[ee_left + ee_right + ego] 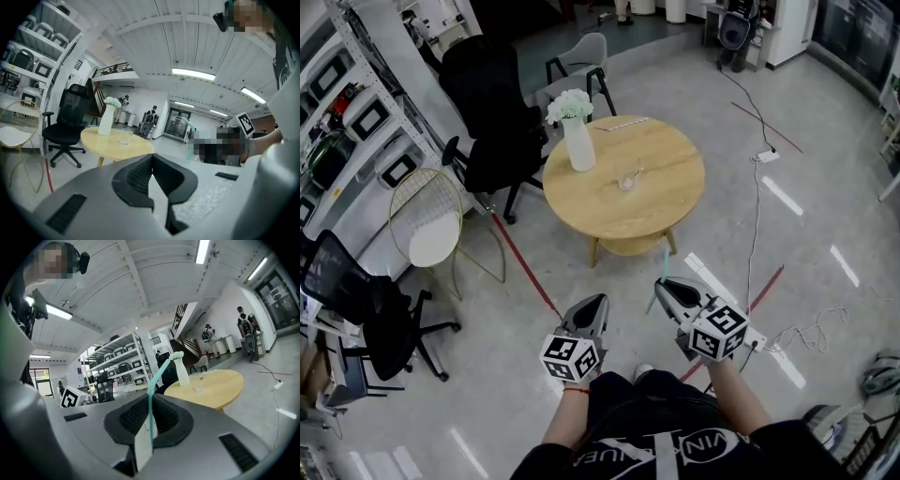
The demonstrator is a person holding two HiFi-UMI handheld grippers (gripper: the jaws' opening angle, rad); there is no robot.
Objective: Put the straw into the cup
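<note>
Your right hand-held gripper [664, 287] is clenched on the teal straw [151, 394], which rises from between its jaws and bends over at the top. Your left hand-held gripper [592, 302] is closed on nothing. The clear cup [627, 180] stands near the middle of the round wooden surface [675, 202] at your 12 o'clock, well apart from both. A white vase [578, 142] sits at the cup's 10 o'clock.

So the right gripper [150, 404] has its jaws pinched on a teal straw [157, 375], which sticks up and bends over at the top. Past it there's a round wooden tabletop [220, 387] with a white vase [182, 371] and, I think, a clear cup [200, 384] beside it, though it's small and hard to make out.
</note>
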